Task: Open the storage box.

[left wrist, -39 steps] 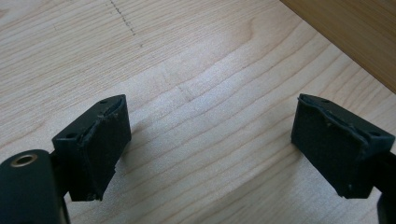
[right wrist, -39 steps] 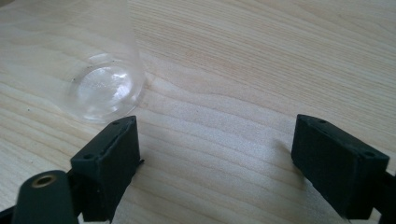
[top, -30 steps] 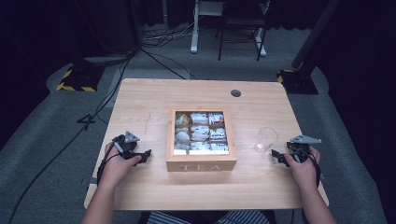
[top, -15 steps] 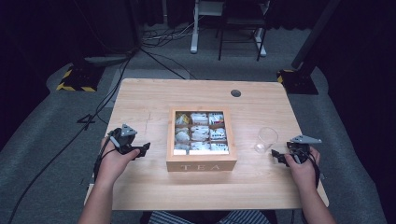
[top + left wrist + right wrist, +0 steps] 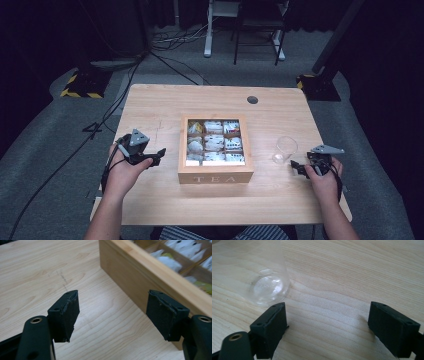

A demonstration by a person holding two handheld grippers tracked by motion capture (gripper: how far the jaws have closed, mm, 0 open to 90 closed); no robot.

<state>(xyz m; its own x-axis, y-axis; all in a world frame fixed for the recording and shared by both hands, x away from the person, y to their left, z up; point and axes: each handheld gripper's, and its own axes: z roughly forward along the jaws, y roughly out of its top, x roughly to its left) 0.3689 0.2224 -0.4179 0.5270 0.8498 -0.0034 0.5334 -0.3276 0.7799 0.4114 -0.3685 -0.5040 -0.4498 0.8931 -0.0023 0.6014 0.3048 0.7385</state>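
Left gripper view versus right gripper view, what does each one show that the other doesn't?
The left gripper view alone shows the wooden tea box, its compartments holding tea bags, beside the empty left gripper. The right gripper view alone shows the clear glass standing just beyond the empty right gripper. Both share the light wooden table and two open black jaws.

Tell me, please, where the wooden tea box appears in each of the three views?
High view: the wooden tea box sits mid-table, between the two grippers.
Left gripper view: it fills the upper right, beyond the open jaws.
Right gripper view: a clear glass cup stands at upper left instead.
Shared landmark: the light wooden table.
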